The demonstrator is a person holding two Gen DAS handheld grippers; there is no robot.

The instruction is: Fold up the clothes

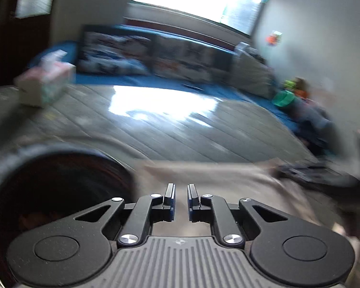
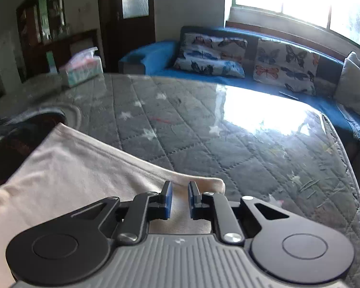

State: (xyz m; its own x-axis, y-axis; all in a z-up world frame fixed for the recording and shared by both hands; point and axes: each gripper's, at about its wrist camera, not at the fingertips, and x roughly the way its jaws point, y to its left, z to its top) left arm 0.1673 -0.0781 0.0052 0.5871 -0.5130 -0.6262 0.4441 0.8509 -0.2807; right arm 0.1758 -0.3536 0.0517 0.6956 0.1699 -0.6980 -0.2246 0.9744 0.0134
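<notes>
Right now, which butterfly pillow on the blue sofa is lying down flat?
The left butterfly pillow, nearest the blue armrest, slumps low. The right butterfly pillow stands upright against the sofa back.

No legible text, labels or numbers anywhere.

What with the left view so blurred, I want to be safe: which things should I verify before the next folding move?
1. Left claw free of cloth: ok, narrow gap, nothing pinched.
2. Right claw free of cloth: ok, same.
3. Corner of beige garment within reach: ok, just beneath the right tips.
4. Garment lying flat: cannot tell, blurred and partly hidden.
5. Room ahead on quilted surface: ok.
6. Tissue box clear of the garment: ok, at the far corner.
</notes>
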